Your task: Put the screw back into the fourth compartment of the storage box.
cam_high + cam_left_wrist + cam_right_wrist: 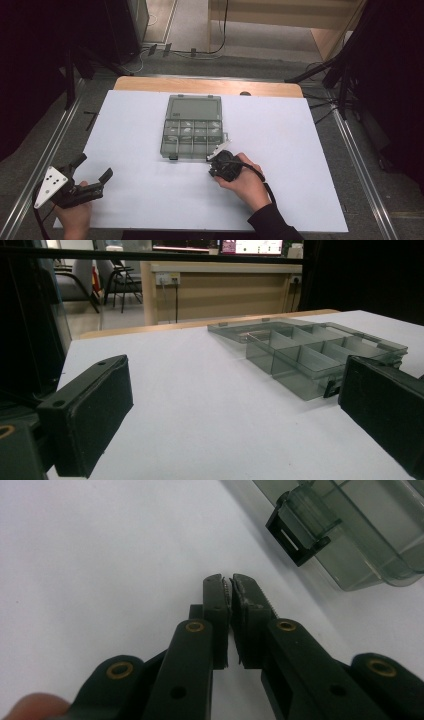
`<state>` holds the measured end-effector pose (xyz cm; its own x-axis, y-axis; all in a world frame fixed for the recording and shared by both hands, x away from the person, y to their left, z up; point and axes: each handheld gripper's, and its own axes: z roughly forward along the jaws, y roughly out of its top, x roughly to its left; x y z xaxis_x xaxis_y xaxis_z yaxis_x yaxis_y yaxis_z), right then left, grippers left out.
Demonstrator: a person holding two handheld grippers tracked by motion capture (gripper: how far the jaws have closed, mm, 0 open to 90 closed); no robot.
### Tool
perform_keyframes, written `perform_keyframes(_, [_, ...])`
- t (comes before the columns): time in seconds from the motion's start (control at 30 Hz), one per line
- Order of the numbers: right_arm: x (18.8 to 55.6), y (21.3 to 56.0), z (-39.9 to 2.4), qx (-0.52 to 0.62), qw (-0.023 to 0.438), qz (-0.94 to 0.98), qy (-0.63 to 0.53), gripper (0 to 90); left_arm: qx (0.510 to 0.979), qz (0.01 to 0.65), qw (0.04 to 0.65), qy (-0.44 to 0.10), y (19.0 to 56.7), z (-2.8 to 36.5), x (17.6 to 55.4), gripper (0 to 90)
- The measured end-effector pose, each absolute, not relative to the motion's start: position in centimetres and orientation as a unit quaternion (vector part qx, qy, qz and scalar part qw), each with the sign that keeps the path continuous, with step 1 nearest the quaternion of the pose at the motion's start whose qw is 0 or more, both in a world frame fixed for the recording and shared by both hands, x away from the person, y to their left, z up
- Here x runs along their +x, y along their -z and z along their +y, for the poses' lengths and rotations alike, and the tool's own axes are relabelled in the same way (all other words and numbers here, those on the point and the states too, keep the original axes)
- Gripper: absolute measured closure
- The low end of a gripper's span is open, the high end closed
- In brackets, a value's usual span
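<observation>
A clear grey compartment box (192, 134) lies open in the middle of the white table, its lid (194, 107) folded flat toward the far side. My right gripper (216, 156) is low over the table beside the box's near right corner. In the right gripper view its jaws (231, 587) are shut with nothing visible between the pads, and the box's black latch (298, 535) lies just beyond them. My left gripper (95, 169) rests at the near left of the table, open, with nothing between its fingers (85, 415). From there the box (320, 352) shows far off to the right.
The white table sheet (140, 200) ends in a wooden strip (150, 84) at the far edge. Metal rails (360, 170) run along both sides of the table. Dark stands and cables sit on the floor beyond.
</observation>
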<state>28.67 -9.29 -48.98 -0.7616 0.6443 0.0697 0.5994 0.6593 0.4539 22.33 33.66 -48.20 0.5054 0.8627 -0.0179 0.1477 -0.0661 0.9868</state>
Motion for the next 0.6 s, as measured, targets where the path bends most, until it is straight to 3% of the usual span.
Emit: perform_keyframes(0.6, [28.7, 47.4, -10.1, 0.353, 0.046, 0.895, -0.268, 89.9, 0.659, 0.382, 0.565, -0.317, 48.2, 33.6, 22.4, 1.2])
